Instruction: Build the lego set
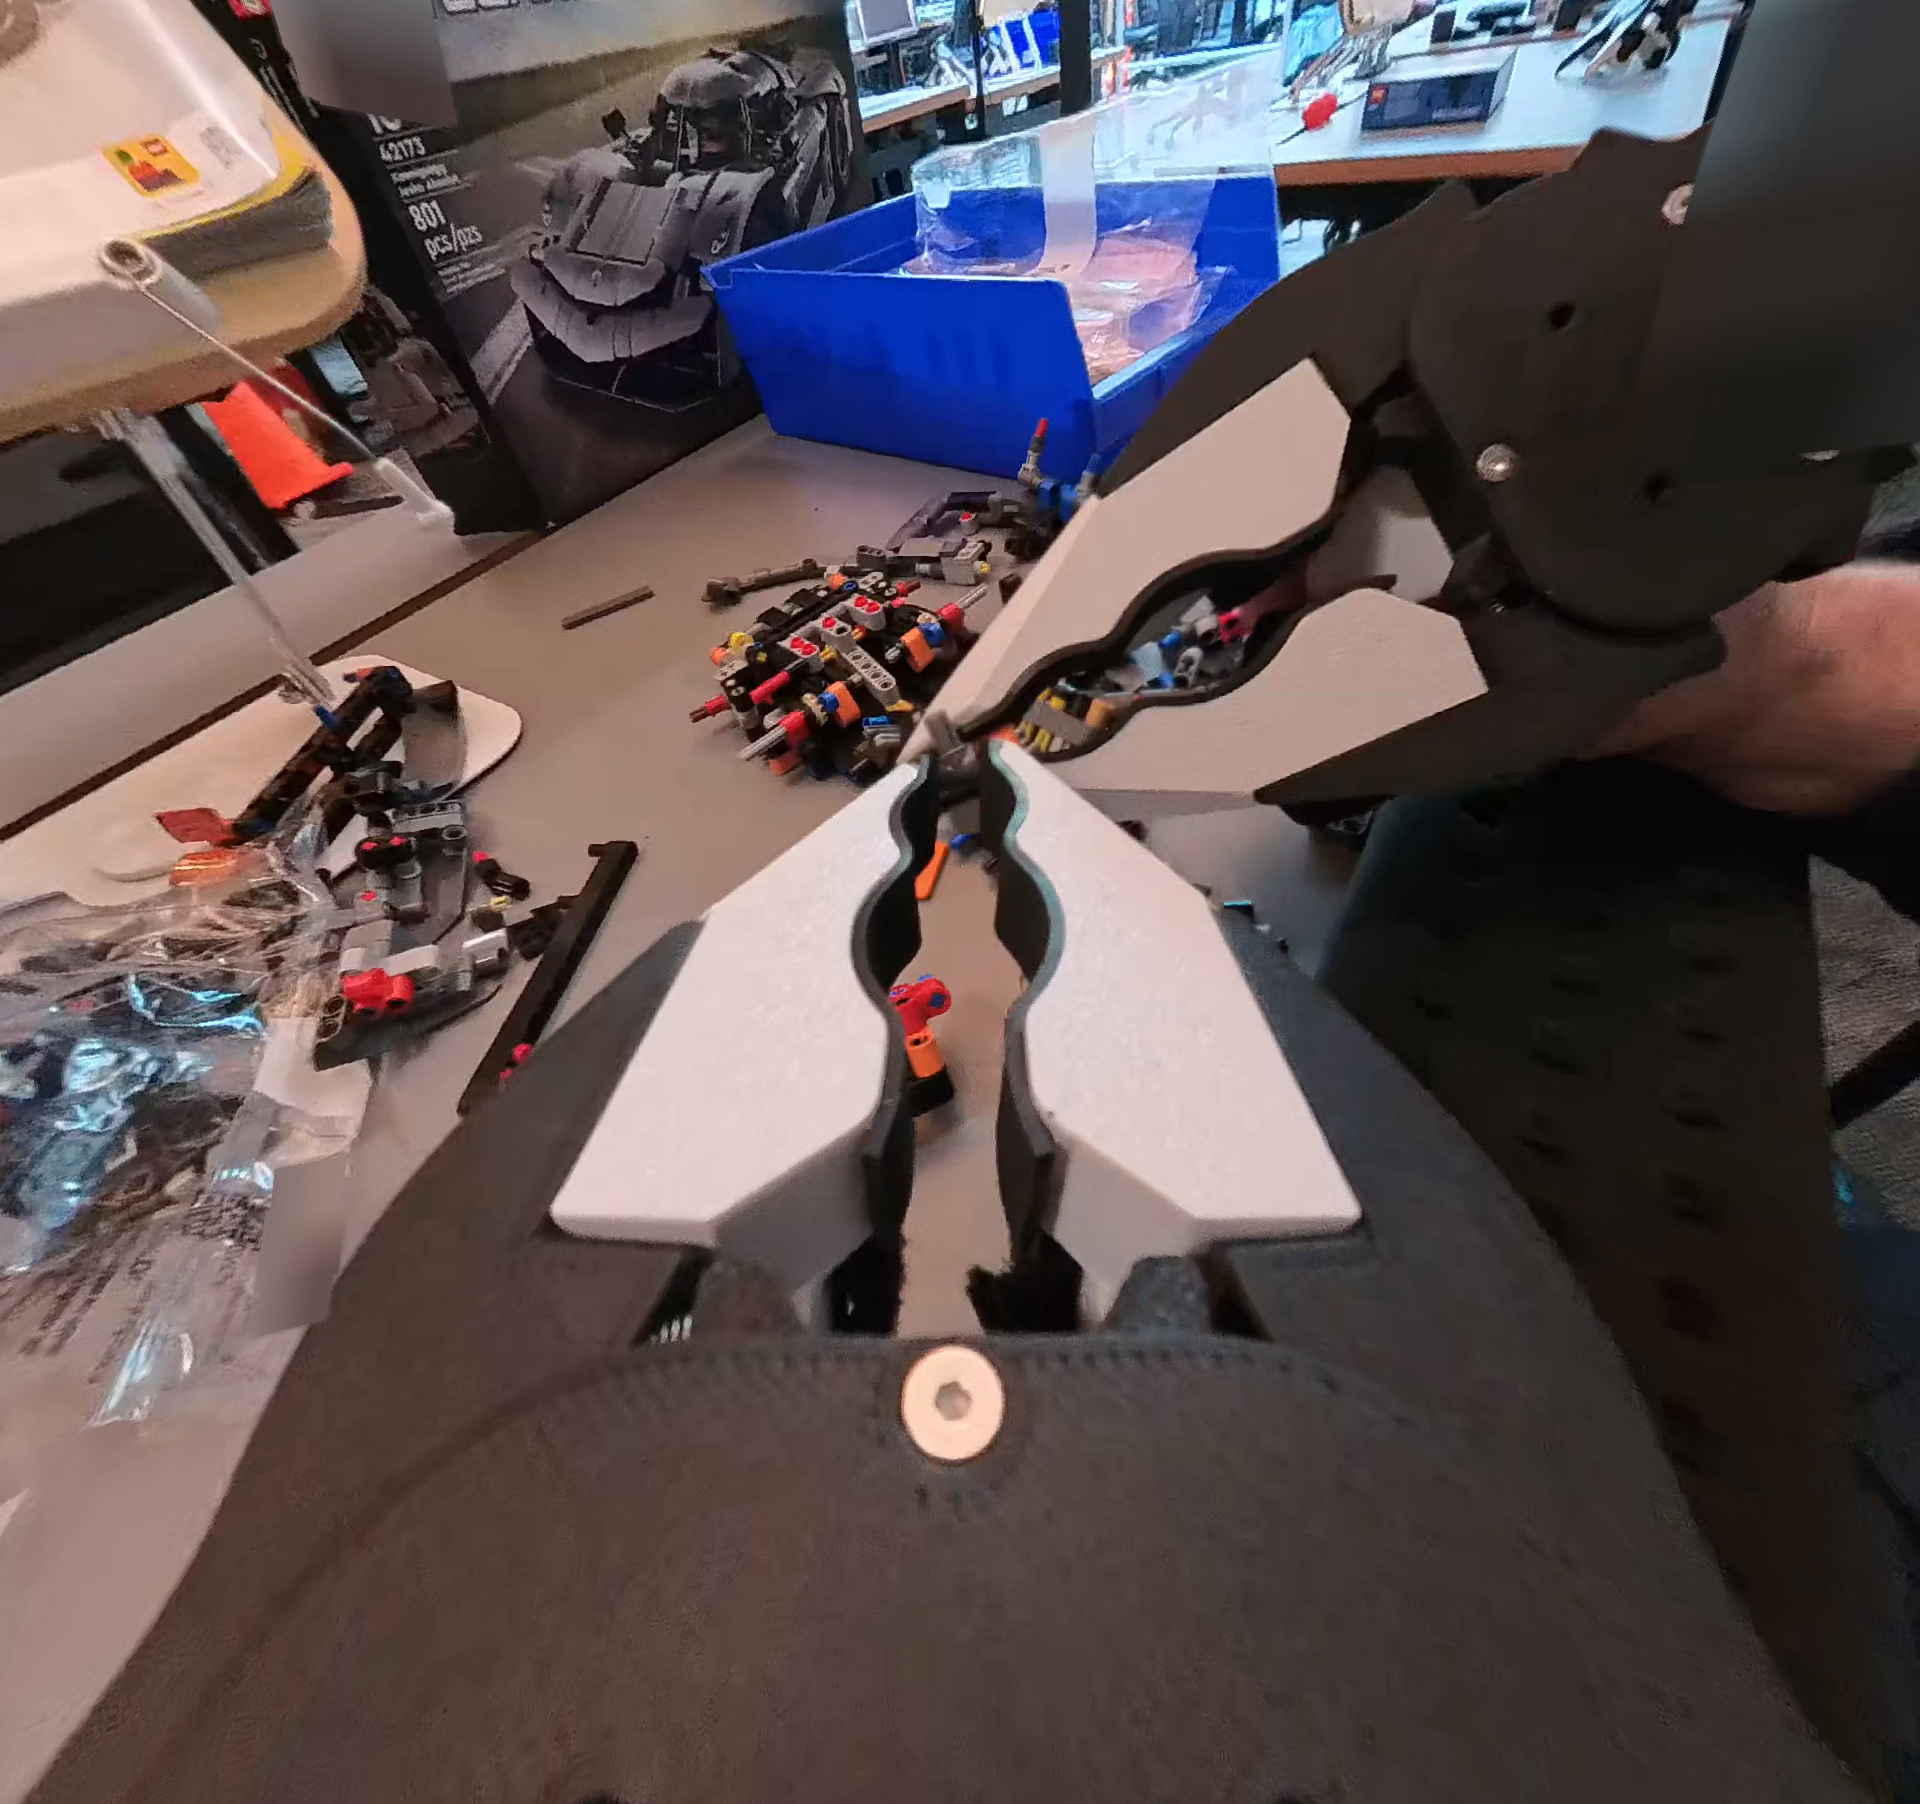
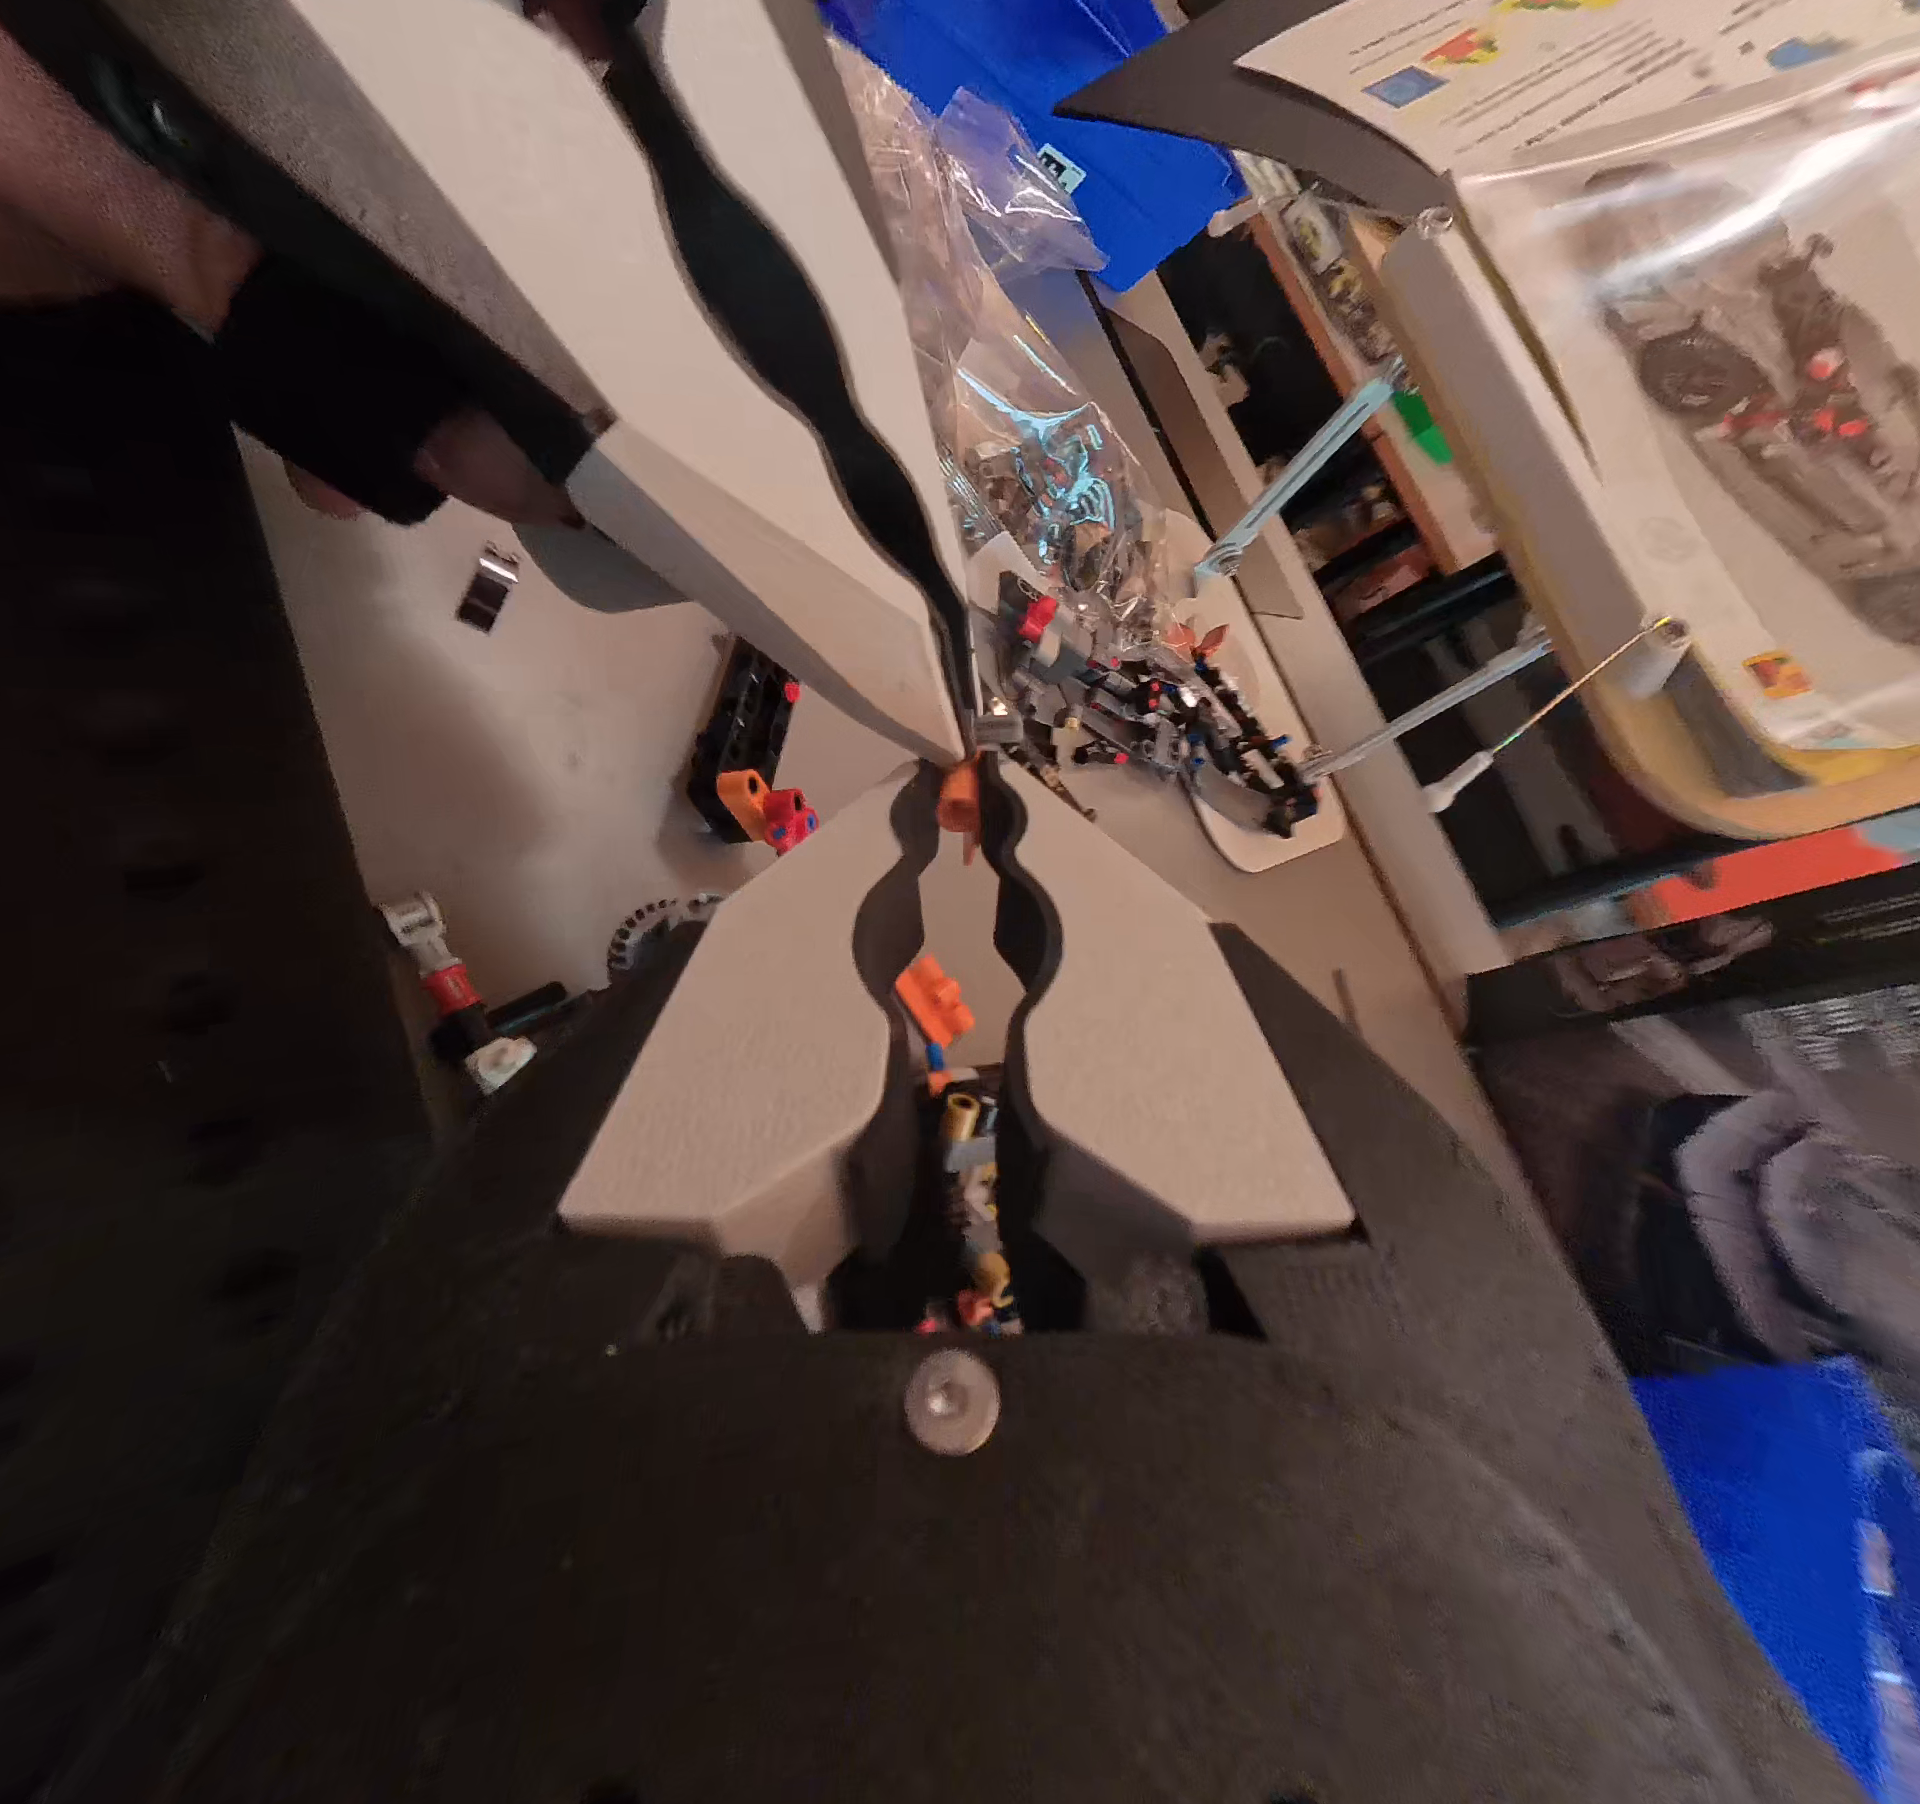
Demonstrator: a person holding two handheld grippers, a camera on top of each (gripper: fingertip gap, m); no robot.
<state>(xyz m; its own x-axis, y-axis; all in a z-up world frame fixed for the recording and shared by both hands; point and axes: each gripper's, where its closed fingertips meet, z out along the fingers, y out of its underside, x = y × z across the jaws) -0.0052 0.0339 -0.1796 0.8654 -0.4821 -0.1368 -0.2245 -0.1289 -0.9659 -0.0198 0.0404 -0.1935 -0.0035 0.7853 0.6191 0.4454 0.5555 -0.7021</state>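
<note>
My left gripper (image 1: 956, 772) and my right gripper (image 2: 961, 783) meet tip to tip above the grey table (image 1: 644, 778). In the right wrist view the left gripper (image 2: 968, 720) comes in from the upper left, shut on a small grey piece (image 2: 992, 731). My right gripper is shut on a small orange piece (image 2: 956, 788). In the left wrist view the right gripper (image 1: 930, 731) enters from the right, and the grey piece (image 1: 945, 731) shows where the tips meet. A pile of loose Lego parts (image 1: 831, 674) lies just beyond. A partial black assembly (image 1: 364, 767) lies to the left.
A red and orange part (image 1: 920, 1016) and a long black beam (image 1: 561, 965) lie under and left of my left gripper. Plastic bags of parts (image 1: 125, 1027) lie at the left. The set's box (image 1: 623, 196), a blue bin (image 1: 935, 331) and an instruction booklet on a stand (image 1: 135, 144) stand behind. Both grippers' tips are close together, under 4 cm apart. From either gripper's tips it is about 15 cm to the long black beam (image 1: 561, 965).
</note>
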